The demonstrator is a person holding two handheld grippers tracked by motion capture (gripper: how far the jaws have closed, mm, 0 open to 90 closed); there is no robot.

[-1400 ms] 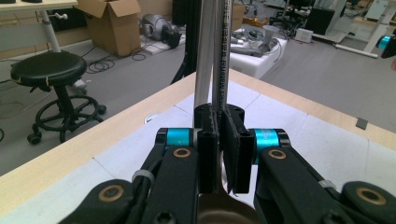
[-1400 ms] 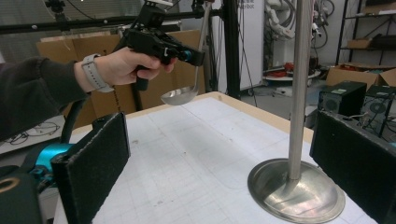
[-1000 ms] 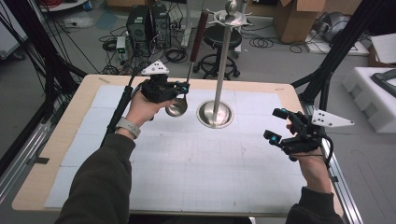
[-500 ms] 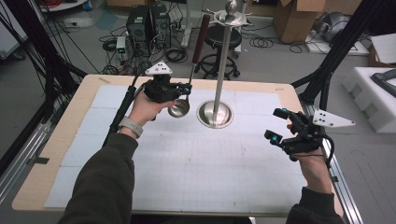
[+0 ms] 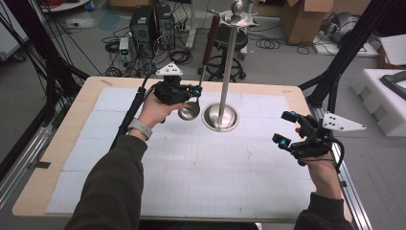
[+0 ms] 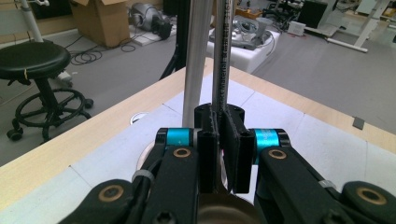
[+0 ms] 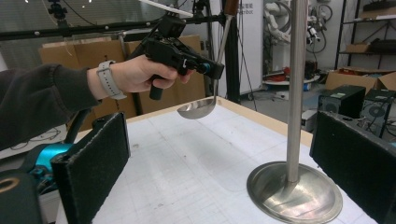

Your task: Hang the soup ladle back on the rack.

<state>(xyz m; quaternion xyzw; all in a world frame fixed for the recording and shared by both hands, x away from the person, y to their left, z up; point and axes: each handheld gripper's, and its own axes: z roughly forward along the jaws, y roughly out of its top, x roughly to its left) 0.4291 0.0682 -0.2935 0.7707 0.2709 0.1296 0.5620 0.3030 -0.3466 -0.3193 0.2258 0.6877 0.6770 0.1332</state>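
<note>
Left gripper clamped nearly shut on the thin metal stem of the ladle, a little above the bowl, pads pinching the shaft from both sides as seen up close in the left gripper view. Gripped low on the stem, probably for control of the bowl's swing while the dark wooden handle end rises toward the rack top. Ladle held upright, bowl hanging clear of the table, at about nine o'clock from the round base of the steel stand, just beside it without touching. Upright hold likely meant to line the handle end up with the hook plate at the top of the pole, or to carry it off from there; which of the two cannot be told. Right gripper parked at roughly four o'clock from the base, well apart, jaws spread wide with nothing between the pads, facing the pole and the ladle as though on standby. Seen from that side, bowl level and empty, stem near vertical, the left hand wrapped around the grip.
</note>
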